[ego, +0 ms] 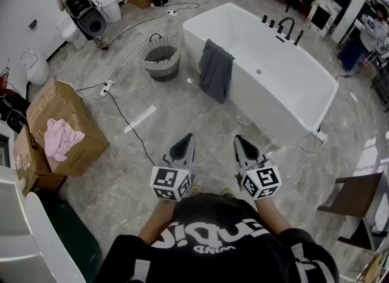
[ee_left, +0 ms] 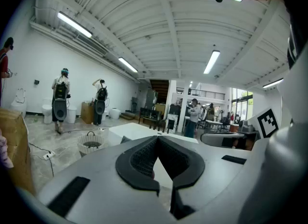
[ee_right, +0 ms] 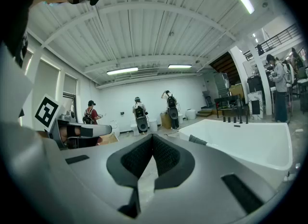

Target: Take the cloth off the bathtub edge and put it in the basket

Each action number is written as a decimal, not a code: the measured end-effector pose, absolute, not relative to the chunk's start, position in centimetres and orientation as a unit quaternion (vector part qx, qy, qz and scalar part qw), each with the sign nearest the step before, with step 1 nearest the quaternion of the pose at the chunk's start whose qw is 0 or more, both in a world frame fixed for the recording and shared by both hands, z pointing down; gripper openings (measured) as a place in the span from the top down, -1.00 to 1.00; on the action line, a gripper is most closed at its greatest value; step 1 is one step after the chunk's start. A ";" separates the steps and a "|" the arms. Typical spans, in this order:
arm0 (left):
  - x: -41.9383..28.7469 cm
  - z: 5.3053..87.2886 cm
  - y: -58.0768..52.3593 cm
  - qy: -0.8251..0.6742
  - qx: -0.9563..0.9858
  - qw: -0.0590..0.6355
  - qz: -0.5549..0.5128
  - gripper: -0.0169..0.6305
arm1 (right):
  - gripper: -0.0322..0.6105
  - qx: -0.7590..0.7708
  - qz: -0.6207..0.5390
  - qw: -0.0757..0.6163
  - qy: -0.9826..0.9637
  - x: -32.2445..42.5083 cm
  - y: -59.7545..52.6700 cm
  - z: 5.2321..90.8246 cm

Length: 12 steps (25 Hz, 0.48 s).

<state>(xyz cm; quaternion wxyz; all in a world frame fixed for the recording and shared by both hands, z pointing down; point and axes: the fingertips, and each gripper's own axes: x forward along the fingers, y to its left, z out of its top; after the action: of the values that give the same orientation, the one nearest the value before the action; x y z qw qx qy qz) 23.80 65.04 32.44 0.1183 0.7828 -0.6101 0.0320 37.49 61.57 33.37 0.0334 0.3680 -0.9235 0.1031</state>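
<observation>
Cloth (ego: 216,69): draped over bathtub (ego: 267,102) edge.
Basket (ego: 160,57): set near the cloth, on the floor.
Left gripper (ego: 189,137), right gripper (ego: 238,138): jaws closed, nothing held.

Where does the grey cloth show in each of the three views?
Head view: grey cloth upper centre, draped over the bathtub edge.
Left gripper view: a dark sliver left of centre, on the tub's rim.
Right gripper view: a dark sliver right of centre, on the rim.
Shared landmark: the white bathtub.
</observation>
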 end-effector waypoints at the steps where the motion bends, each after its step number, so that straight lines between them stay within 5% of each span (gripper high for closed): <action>1: 23.6 32.5 65.0 -0.611 0.782 0.119 0.030 0.91 | 0.86 0.368 0.102 0.033 -0.924 37.2 61.5 33.4; 12: 20.8 33.1 64.7 -0.591 0.798 0.115 0.030 0.91 | 0.86 0.376 0.100 0.027 -0.921 33.0 62.6 34.7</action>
<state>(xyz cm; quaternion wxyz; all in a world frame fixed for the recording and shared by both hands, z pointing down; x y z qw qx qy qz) 20.77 64.66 33.08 0.1148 0.7979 -0.5910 0.0302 33.02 62.59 34.69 0.0265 0.3756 -0.9209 0.1003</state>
